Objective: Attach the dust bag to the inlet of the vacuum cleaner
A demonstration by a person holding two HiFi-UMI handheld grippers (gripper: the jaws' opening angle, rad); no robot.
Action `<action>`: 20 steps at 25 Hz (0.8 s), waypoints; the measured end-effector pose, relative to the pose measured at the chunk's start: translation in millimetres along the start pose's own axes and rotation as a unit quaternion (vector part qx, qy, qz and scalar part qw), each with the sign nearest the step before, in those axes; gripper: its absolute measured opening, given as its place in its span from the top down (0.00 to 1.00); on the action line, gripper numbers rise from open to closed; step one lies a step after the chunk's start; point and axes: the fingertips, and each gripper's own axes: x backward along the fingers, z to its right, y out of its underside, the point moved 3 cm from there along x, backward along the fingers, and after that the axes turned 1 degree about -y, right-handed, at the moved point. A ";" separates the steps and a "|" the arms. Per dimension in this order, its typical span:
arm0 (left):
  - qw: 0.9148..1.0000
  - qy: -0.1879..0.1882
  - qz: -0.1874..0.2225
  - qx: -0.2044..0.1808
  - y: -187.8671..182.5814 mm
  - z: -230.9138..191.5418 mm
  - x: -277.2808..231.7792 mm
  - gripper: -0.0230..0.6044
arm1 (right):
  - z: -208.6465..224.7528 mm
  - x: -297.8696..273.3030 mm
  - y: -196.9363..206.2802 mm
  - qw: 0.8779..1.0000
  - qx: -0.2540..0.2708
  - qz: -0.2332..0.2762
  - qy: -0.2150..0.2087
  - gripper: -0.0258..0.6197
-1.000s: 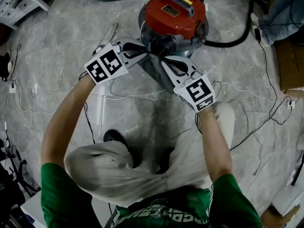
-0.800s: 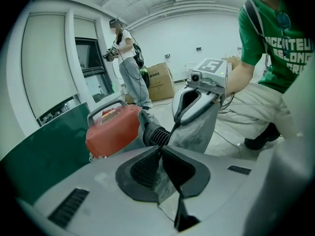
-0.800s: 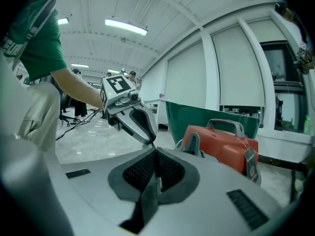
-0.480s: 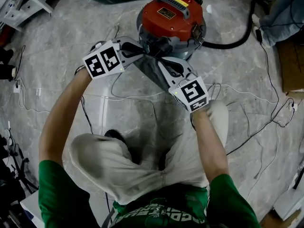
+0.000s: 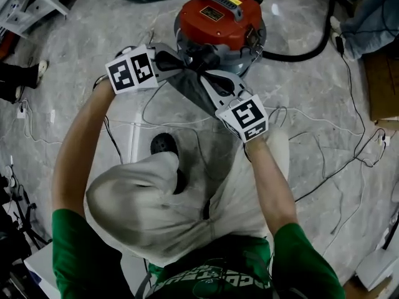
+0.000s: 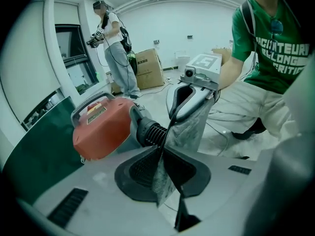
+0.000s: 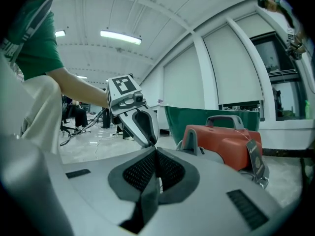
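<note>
Opening left fingers point(image 6: 138, 168) pinch the dust bag point(image 6: 194, 127); right fingers point(image 7: 171, 172) clamp it.

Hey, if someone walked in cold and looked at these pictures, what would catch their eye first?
The red-topped vacuum cleaner standing on the floor, at the top of the head view. Right in front of it, a grey dust bag is held between the left tool, whose jaws are opening with the fabric between them, and the shut right tool.
</note>
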 end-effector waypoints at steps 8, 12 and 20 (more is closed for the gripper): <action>0.998 -0.043 0.000 -0.052 2.5 6.8 -2.2 0.91 | -0.9 2.1 0.1 1.000 0.010 -0.005 -0.001 0.94; 0.996 -0.060 0.006 -0.064 1.2 3.9 -0.6 0.91 | -0.6 1.4 0.4 1.000 0.010 0.000 0.003 0.94; 0.994 -0.075 0.006 -0.082 -3.1 -2.0 -0.7 0.91 | 2.1 1.6 0.2 1.000 0.011 0.001 0.015 0.94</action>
